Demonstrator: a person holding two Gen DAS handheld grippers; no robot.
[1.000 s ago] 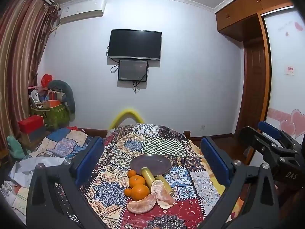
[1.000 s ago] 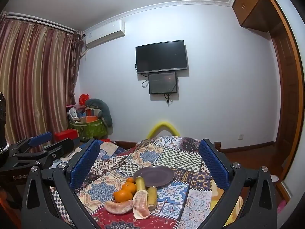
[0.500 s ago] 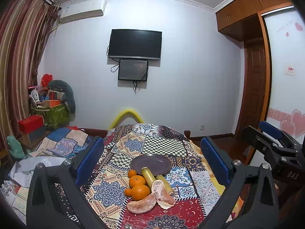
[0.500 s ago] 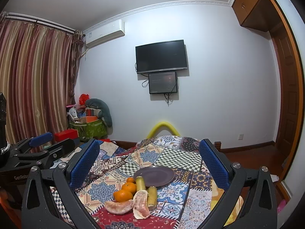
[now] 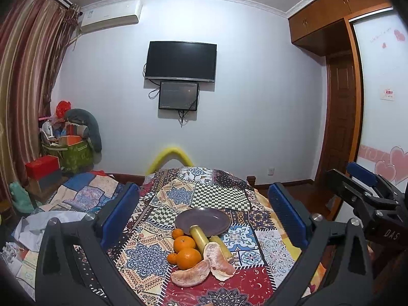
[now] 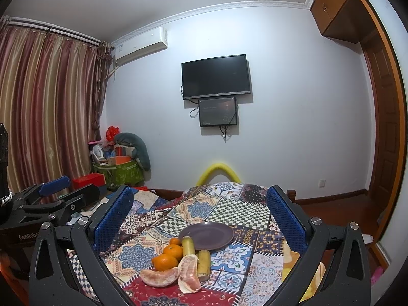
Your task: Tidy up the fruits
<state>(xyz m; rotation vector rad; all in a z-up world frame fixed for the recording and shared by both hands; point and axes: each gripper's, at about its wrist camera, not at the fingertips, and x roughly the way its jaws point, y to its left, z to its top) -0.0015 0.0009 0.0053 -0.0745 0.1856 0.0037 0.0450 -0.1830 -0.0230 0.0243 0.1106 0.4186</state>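
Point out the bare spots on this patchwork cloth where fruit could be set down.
The purple plate is bare. The checkered patch behind it is open, as is the blue-medallion patch left of the oranges. It is crowded just before the plate: oranges, two sugarcane pieces and two pomelo segments bunch together.

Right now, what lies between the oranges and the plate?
Nothing separate: the farthest orange sits just beside the plate's near rim, next to a yellow-green stalk piece overlapping that rim. Both views show this.
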